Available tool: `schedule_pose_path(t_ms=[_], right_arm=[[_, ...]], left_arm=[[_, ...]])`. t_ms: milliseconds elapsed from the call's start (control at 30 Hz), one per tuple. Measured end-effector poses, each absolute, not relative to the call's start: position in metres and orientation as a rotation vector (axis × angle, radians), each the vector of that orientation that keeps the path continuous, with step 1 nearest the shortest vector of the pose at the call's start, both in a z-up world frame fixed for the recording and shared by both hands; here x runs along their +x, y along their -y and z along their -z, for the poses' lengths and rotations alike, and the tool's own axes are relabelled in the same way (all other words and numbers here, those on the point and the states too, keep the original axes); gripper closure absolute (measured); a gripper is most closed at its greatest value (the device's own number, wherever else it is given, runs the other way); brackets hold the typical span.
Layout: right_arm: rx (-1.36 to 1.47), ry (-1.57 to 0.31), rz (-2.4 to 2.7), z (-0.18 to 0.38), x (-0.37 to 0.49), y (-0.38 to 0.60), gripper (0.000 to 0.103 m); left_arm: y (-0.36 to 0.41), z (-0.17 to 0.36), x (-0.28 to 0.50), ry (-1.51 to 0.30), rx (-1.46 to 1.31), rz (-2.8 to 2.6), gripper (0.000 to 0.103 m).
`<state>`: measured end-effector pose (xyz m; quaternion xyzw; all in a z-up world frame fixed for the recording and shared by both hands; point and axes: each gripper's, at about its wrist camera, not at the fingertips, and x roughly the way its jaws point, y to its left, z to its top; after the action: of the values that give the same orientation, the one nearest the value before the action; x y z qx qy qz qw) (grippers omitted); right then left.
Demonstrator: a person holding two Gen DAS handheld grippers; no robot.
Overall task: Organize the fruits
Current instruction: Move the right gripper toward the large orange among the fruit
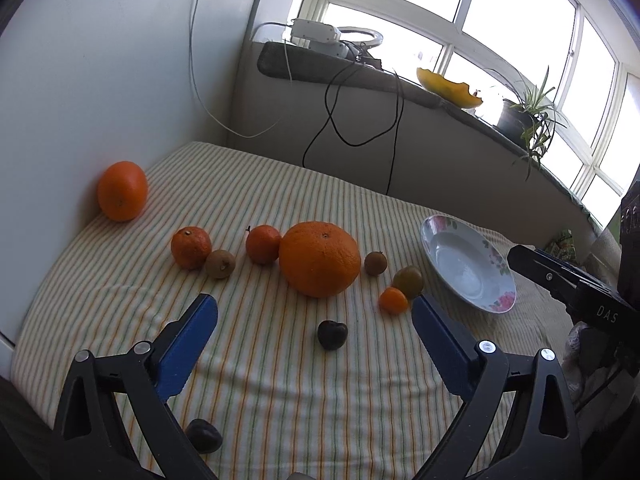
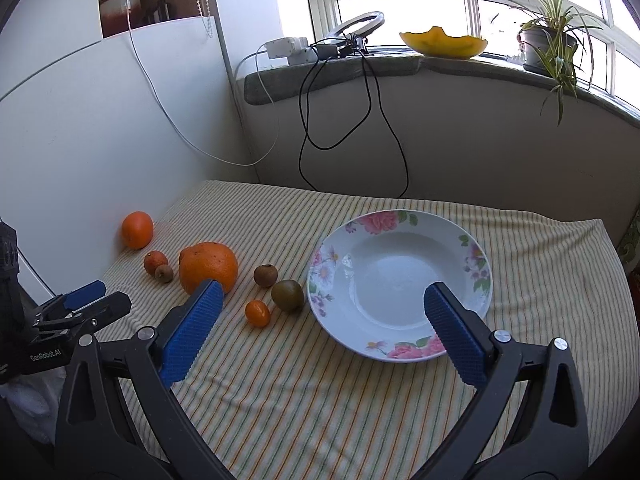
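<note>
Several fruits lie on the striped cloth (image 1: 280, 380). A big orange (image 1: 319, 258) (image 2: 208, 266) sits mid-table, a medium orange (image 1: 122, 191) (image 2: 137, 229) against the left wall. Two mandarins (image 1: 191, 247) (image 1: 263, 243), small brown fruits (image 1: 220, 264) (image 1: 375, 263), a greenish fruit (image 1: 408, 281) (image 2: 287, 295) and a tiny orange one (image 1: 393, 300) (image 2: 257, 313) lie around. A dark fruit (image 1: 332, 334) lies between my left gripper's (image 1: 314, 320) open jaws. A floral plate (image 2: 400, 240) (image 1: 468, 264) is empty; my right gripper (image 2: 322, 312) hovers open over its near rim.
Another dark fruit (image 1: 204, 435) lies near the cloth's front edge. A white wall panel (image 2: 80, 120) bounds the left. Behind, a windowsill (image 2: 360, 72) carries cables, a yellow bowl (image 2: 444, 42) and a potted plant (image 2: 552, 40). Cables hang down the back wall.
</note>
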<state>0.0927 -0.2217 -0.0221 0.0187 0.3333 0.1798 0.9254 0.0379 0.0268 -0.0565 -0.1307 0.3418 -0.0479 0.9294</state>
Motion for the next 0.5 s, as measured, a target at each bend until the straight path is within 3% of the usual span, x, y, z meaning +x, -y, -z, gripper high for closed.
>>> schedule_pose_path(t_ms=[500], right_arm=[[-0.002, -0.817, -0.558, 0.037, 0.151, 0.163, 0.013]], left_arm=[[-0.028, 0.076, 0.069, -0.756, -0.313, 0.118, 0.018]])
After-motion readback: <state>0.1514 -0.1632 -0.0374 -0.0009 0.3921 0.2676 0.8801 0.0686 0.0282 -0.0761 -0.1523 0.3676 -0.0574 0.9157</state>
